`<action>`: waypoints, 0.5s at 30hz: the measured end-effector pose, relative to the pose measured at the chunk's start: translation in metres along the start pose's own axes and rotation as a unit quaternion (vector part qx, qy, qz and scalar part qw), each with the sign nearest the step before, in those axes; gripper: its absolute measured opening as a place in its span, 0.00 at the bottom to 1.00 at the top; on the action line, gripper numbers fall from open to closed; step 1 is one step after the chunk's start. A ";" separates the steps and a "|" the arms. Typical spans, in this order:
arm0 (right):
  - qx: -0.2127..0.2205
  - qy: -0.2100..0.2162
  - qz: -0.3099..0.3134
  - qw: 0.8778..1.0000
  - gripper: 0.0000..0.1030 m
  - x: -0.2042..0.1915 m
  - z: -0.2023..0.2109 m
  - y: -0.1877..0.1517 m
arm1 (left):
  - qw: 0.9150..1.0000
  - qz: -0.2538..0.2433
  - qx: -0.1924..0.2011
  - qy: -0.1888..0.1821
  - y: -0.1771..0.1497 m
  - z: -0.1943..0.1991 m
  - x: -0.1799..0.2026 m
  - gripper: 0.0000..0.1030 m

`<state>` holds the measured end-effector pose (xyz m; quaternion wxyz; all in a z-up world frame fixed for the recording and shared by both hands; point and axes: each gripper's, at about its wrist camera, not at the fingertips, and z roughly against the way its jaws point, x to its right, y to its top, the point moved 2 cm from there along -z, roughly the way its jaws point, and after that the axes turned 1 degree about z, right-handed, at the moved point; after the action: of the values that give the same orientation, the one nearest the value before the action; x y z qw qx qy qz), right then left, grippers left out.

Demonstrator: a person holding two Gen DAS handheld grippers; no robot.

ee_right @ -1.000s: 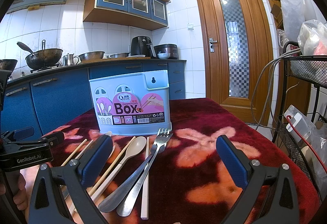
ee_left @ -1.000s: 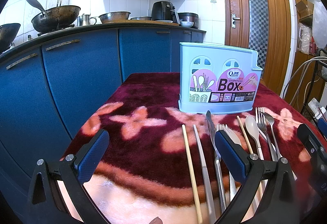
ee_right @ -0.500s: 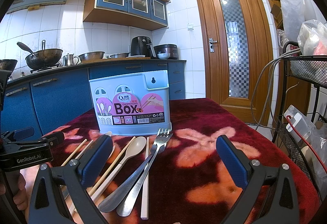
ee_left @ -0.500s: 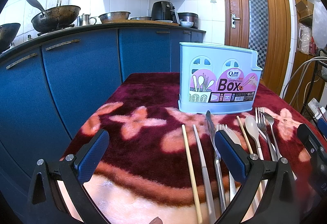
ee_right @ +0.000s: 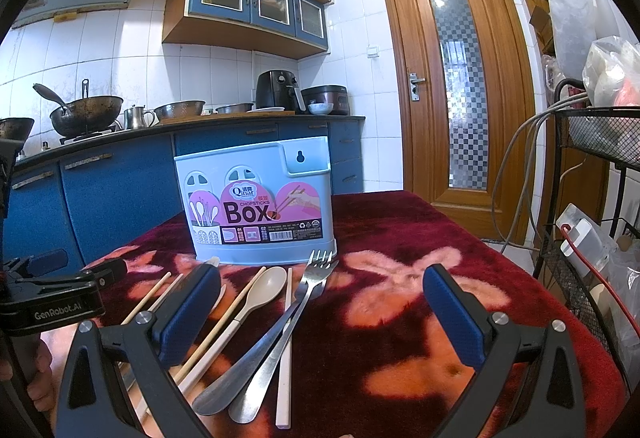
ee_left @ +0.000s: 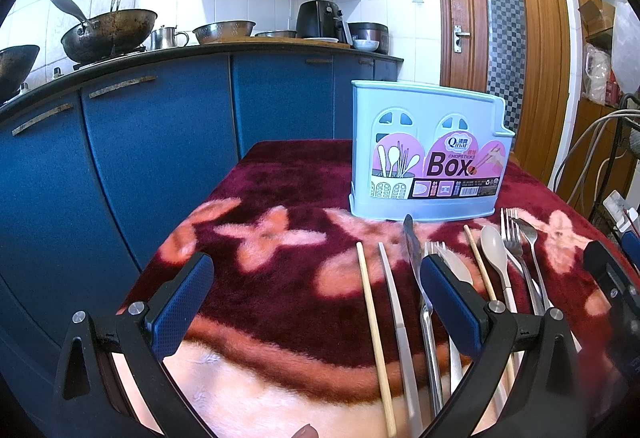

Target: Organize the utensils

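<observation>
A light blue chopsticks box (ee_left: 428, 154) stands upright on the red flowered tablecloth (ee_left: 280, 198); it also shows in the right wrist view (ee_right: 256, 210). Several utensils lie in a row in front of it: a wooden chopstick (ee_left: 372, 334), a knife (ee_left: 412, 250), a beige spoon (ee_left: 494, 250) and forks (ee_left: 510, 234). In the right wrist view I see the beige spoon (ee_right: 266, 286), a fork (ee_right: 312, 278) and a white chopstick (ee_right: 285, 350). My left gripper (ee_left: 316, 306) is open and empty, left of the utensils. My right gripper (ee_right: 320, 310) is open and empty above them.
Blue kitchen cabinets (ee_left: 140, 158) with a wok (ee_left: 108, 30) stand left and behind the table. A wooden door (ee_right: 456, 78) is at the back right. A wire rack (ee_right: 592, 174) with bags and cables stands by the table's right edge.
</observation>
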<state>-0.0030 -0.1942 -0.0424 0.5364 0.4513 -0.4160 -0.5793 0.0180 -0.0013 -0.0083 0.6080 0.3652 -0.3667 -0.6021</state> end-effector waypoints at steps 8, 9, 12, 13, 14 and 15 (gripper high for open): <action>-0.053 0.003 -0.020 0.998 1.00 0.013 -0.012 0.009 | 0.999 -0.010 -0.031 -0.004 0.006 -0.008 0.002 1.00; -0.061 0.003 -0.016 0.998 1.00 0.013 -0.013 0.010 | 0.999 -0.014 -0.039 -0.004 0.008 -0.010 0.001 1.00; -0.089 0.004 0.006 0.996 1.00 0.014 -0.018 0.016 | 0.998 -0.029 -0.064 0.000 0.013 -0.018 -0.001 1.00; -0.096 0.006 0.009 0.995 1.00 0.015 -0.019 0.017 | 0.997 -0.031 -0.073 0.001 0.014 -0.021 -0.002 1.00; -0.107 0.008 0.011 0.994 1.00 0.016 -0.022 0.019 | 0.995 -0.032 -0.091 0.000 0.014 -0.027 -0.003 1.00; -0.115 0.012 0.010 0.993 1.00 0.018 -0.023 0.020 | 0.994 -0.032 -0.102 -0.003 0.013 -0.031 -0.004 1.00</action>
<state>0.0240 -0.2135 -0.0299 0.5954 0.3895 -0.3443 -0.6127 0.0515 0.0026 -0.0107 0.6215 0.3113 -0.2935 -0.6562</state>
